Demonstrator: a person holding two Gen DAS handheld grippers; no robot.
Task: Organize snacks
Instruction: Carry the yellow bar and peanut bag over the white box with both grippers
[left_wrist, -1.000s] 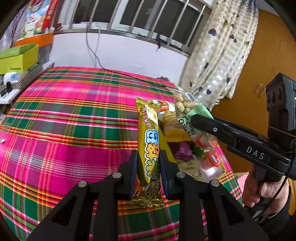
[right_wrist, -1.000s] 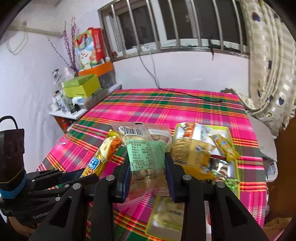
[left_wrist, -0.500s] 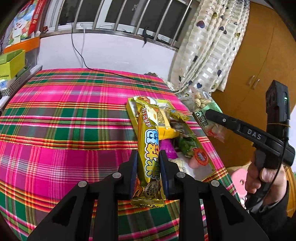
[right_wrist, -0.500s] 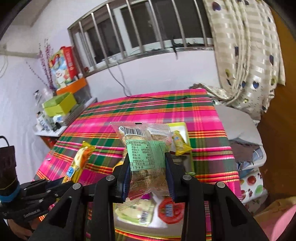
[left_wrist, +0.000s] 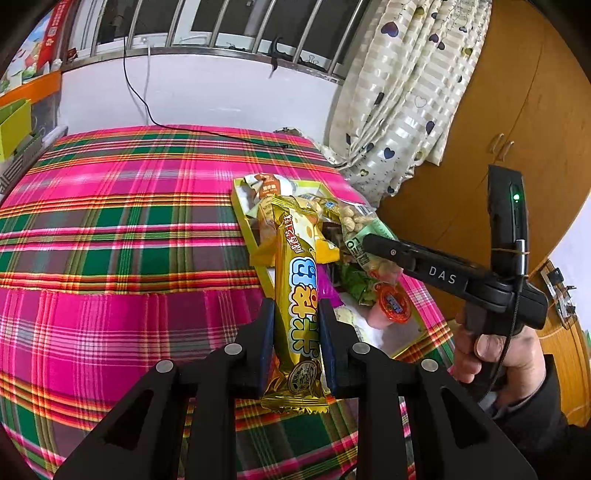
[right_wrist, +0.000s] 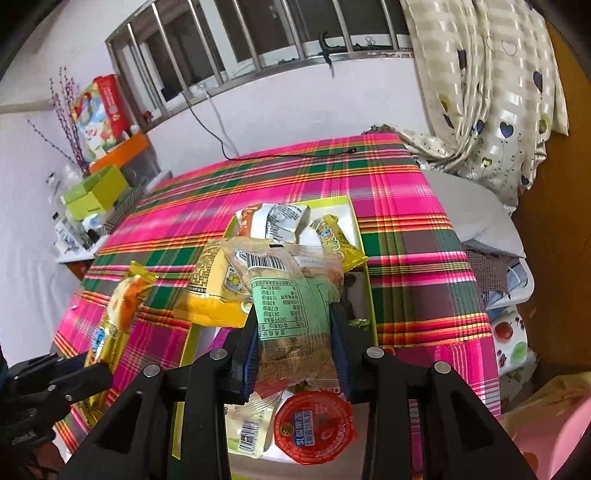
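My left gripper is shut on a long gold snack bar with blue letters, held above the plaid table beside the tray; the bar also shows in the right wrist view. My right gripper is shut on a clear bag of peanut snacks with a green label, held over the yellow-rimmed tray. In the left wrist view the right gripper holds that bag above the tray. The tray holds several snack packs and a red-lidded jelly cup.
The pink and green plaid tablecloth covers the table. A black cable runs along the far edge. A shelf with green boxes stands at the left. A curtain and a wooden wardrobe are at the right.
Both grippers have swung right and lower toward the tray, each still holding its snack. The peanut bag now hangs over the tray's middle.
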